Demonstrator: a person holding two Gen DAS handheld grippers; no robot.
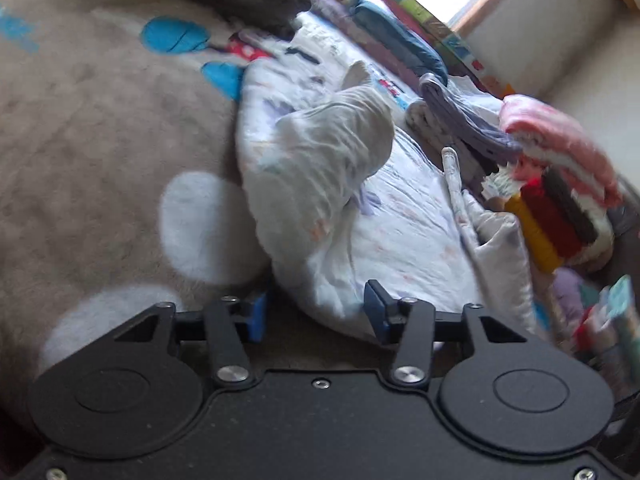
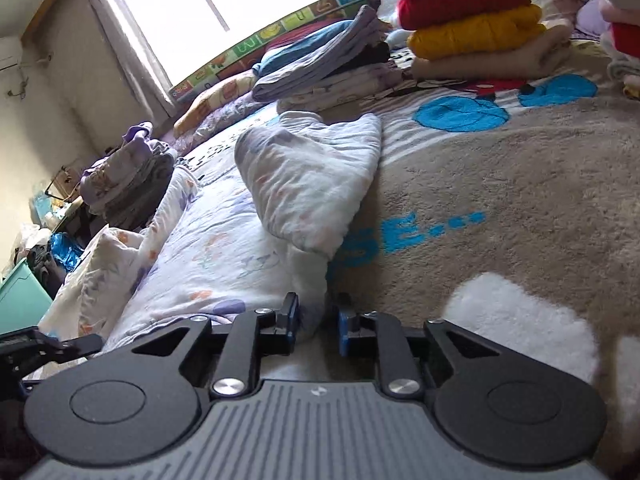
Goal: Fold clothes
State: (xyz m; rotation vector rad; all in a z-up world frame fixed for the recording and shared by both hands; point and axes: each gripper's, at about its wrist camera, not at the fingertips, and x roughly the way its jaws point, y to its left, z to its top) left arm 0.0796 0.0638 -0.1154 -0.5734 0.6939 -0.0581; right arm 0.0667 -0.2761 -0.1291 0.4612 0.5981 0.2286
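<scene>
A white garment with faint orange and purple prints lies crumpled on the brown plush blanket, one part bunched up in a hump. My left gripper is open, its blue pads on either side of the garment's near edge. In the right wrist view the same garment lies ahead with a folded flap. My right gripper has its jaws closed narrowly around a fold of the garment's near edge.
Folded clothes are stacked at the bed's far side: a red, yellow and dark pile, a purple and blue pile, a pink pile. A window, a colourful mat and a teal bin border the bed.
</scene>
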